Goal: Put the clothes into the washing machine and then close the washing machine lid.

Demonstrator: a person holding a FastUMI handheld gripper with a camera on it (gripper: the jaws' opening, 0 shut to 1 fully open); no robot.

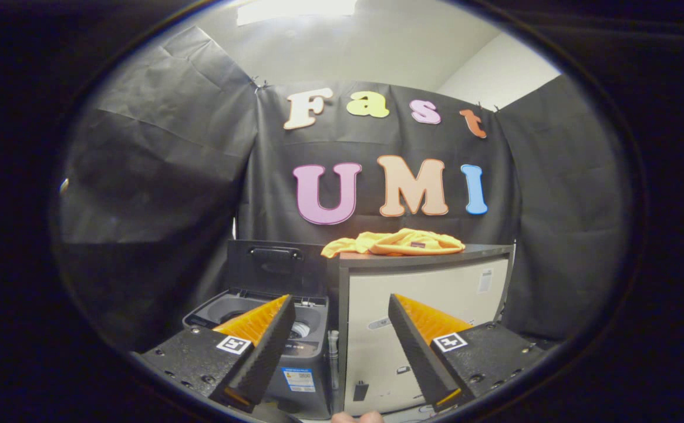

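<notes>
One yellow garment [394, 242] atop one cabinet [424, 305]; gripper [340, 329] spread, empty.

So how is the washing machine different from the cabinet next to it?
The washing machine is dark grey and low; the cabinet is taller with a pale front. The washing machine's lid stands open, showing the drum; the cabinet's front is shut. The cabinet has yellow clothes on top; the washing machine has none visible. Both stand side by side beyond the open, empty gripper.
</notes>
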